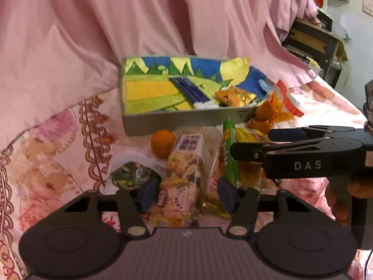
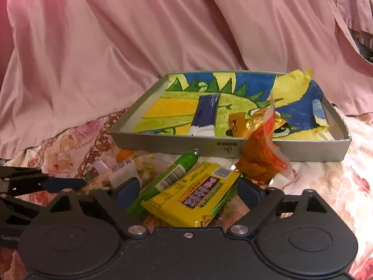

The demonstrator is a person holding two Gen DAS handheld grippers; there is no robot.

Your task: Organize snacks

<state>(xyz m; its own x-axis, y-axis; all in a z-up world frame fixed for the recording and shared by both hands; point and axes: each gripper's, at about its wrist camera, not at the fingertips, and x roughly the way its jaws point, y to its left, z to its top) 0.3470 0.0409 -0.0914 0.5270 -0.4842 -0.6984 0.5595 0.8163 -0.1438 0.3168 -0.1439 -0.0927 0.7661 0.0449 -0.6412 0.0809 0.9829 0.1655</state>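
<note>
My left gripper (image 1: 187, 194) hangs over a clear bag of mixed snacks (image 1: 184, 177) on the bed. A pad stands close on each side of the bag, and both inner faces still show. My right gripper (image 2: 188, 191), also seen as the right gripper (image 1: 251, 143) from the side, stands wide open around a yellow packet (image 2: 193, 193) and a green stick (image 2: 167, 179). Behind them lies a shallow grey box (image 2: 177, 144), the same box (image 1: 177, 119), lined with a colourful drawing. It holds a dark blue packet (image 2: 206, 112) and an orange-gold packet (image 2: 237, 126).
An orange snack bag (image 2: 258, 156) leans on the box's front right corner. A small orange ball (image 1: 162, 143) and a dark green foil packet (image 1: 130, 175) lie left of the clear bag. Pink cloth (image 1: 116, 23) rises behind the floral bedspread (image 1: 46, 163). A dark shelf unit (image 1: 312, 42) stands far right.
</note>
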